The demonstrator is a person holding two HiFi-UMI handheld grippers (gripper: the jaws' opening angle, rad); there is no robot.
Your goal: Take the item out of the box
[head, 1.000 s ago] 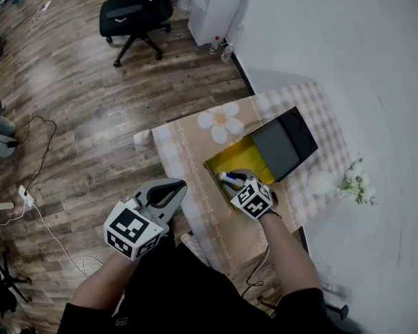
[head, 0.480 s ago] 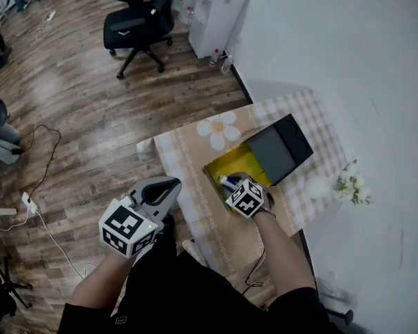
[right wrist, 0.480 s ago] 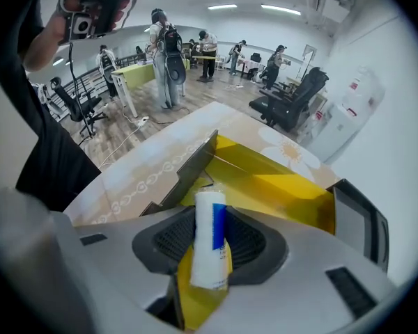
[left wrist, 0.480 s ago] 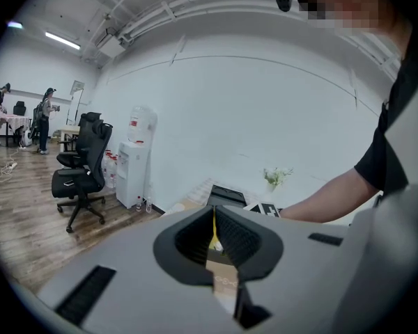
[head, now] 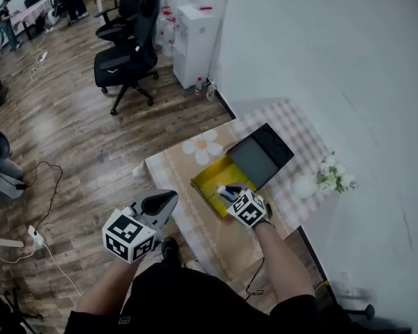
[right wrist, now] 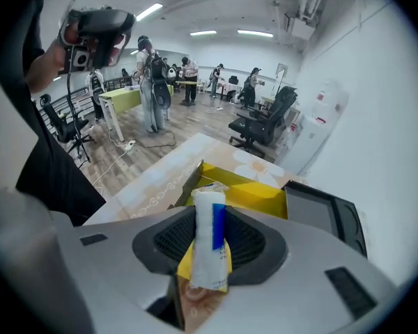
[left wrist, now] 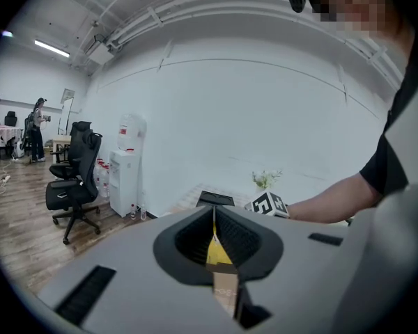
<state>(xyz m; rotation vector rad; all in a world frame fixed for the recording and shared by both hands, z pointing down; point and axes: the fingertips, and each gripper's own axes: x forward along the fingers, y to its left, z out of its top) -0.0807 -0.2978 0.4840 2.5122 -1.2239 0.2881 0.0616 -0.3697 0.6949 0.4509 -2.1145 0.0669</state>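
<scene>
Right tongs [right wrist: 210,245] clamp white tube [right wrist: 207,218] over yellow box [right wrist: 258,194]; left tongs [left wrist: 214,220] closed

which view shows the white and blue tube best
The right gripper view: the tube stands upright mid-frame, clamped between the right tongs, with the yellow box behind it. The head view shows only a small blue-and-white bit of it at the box's near edge. The left gripper view does not show it.

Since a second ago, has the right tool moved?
No: the right tool, gripping the white packet, stays at the yellow box's near edge; the camera shifted.
</scene>
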